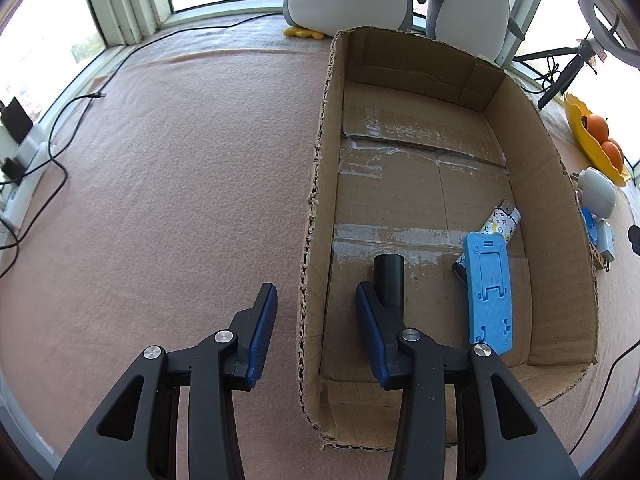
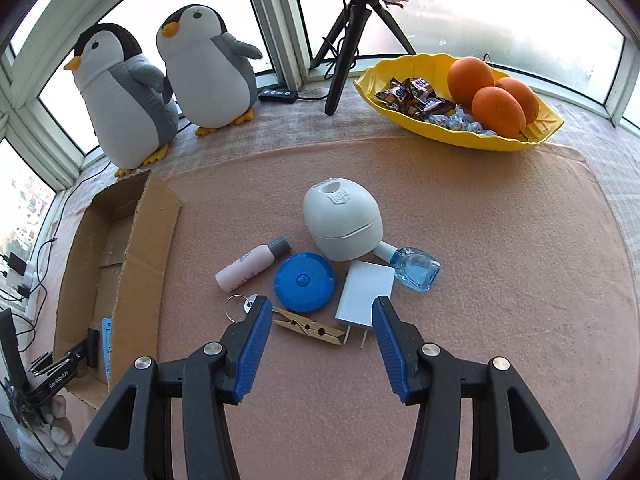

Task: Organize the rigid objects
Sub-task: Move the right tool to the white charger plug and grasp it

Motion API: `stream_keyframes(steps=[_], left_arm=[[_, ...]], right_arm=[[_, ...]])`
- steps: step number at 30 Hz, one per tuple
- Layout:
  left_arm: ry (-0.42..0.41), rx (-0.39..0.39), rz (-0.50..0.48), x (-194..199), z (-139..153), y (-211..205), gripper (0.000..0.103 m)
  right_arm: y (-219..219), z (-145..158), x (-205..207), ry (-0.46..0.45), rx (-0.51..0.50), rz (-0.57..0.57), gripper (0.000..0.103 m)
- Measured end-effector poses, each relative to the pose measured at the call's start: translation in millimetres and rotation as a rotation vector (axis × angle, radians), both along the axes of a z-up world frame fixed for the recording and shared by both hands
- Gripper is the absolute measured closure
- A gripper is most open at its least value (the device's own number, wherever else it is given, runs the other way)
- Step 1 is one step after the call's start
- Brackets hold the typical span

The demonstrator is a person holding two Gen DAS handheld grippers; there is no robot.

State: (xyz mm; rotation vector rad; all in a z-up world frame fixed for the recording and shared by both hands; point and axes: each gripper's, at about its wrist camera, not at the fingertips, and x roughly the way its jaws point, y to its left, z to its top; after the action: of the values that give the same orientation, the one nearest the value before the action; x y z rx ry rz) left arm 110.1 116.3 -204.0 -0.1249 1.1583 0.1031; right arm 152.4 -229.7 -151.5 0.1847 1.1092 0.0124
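A cardboard box (image 1: 552, 184) lies open on the pink cloth. Inside are a blue phone stand (image 1: 490, 292), a patterned lighter (image 1: 502, 226) and a black tube (image 1: 388, 276). My left gripper (image 1: 316, 288) straddles the box's left wall, jaws apart, pads clear of the cardboard. My right gripper (image 2: 320, 304) is open above a wooden clothespin (image 2: 308, 330). Just beyond lie a blue round tape measure (image 2: 304, 282), a white charger plug (image 2: 364, 294), a key ring (image 2: 240, 306), a small pink bottle (image 2: 250, 266), a white egg-shaped case (image 2: 342, 220) and a blue glass bottle (image 2: 416, 274).
Two plush penguins (image 2: 128, 92) stand at the window behind the box (image 2: 116, 264). A yellow bowl (image 2: 460, 132) with oranges and sweets sits at the back right, a black tripod (image 2: 348, 40) beside it. Cables and a power strip (image 1: 24, 160) run along the left edge.
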Motion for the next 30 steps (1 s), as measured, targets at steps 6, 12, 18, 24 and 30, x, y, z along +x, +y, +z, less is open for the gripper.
stream_keyframes(steps=[6,12,18,24,30], left_arm=[[0.0,0.0,0.0,0,0,0,0.062],[0.0,-0.001,0.0,0,0,0,0.062],[0.0,-0.004,0.001,0,0,0,0.062],[0.0,-0.005,0.002,-1,0,0,0.062],[0.0,-0.005,0.002,-1,0,0,0.062]], right_arm=[[-19,-17,13,0.062,0.054,-0.054,0.055],[-21,-28,24,0.092,0.078,-0.056,0.055],[-23,-39,29,0.115,0.067,-0.057,0.055],[-27,-47,32,0.13,0.06,-0.058,0.055],[-30,-56,37,0.151,0.038,-0.052,0.055]])
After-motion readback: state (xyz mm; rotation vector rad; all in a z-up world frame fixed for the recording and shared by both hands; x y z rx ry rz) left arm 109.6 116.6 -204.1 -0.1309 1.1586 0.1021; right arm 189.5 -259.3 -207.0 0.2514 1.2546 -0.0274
